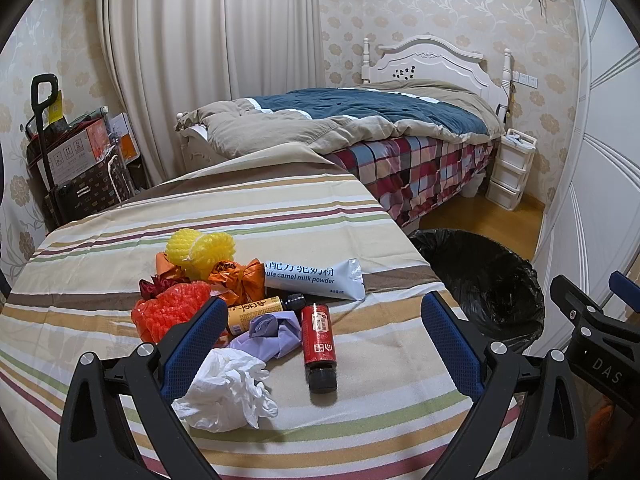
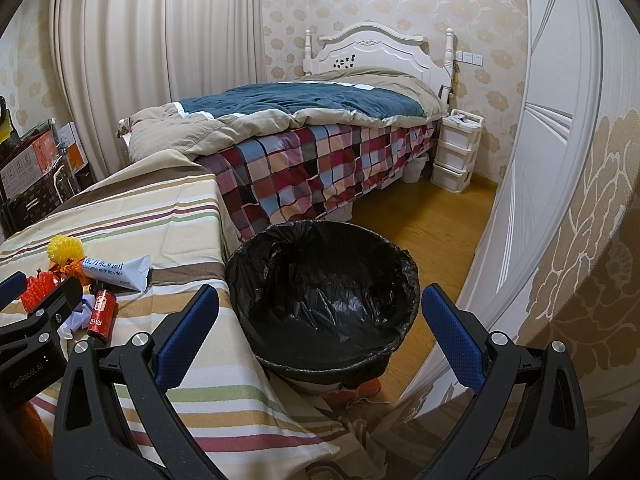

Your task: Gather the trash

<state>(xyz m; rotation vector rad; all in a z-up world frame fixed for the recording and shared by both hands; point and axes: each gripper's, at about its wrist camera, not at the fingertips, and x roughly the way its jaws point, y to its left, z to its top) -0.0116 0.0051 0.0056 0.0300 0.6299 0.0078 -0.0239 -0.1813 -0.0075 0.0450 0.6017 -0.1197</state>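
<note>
My left hand-held gripper (image 1: 322, 328) wide open over counter (image 1: 360, 408) trash, right hand-held gripper (image 2: 320, 320) wide open above bin (image 2: 280, 360), both empty.

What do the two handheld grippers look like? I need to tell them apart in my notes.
Both look alike: black plastic frames with silver screws and blue textured fingers. The left gripper body reads "GenRobot.AI"; the right gripper body reads "DAS". No cables, sleeves or hands are visible.

Trash pile (image 1: 240, 312) crowds the frame's centre-left; bare cloth (image 1: 392, 344) lower right leads unobstructed to the bin (image 2: 324, 300).
</note>
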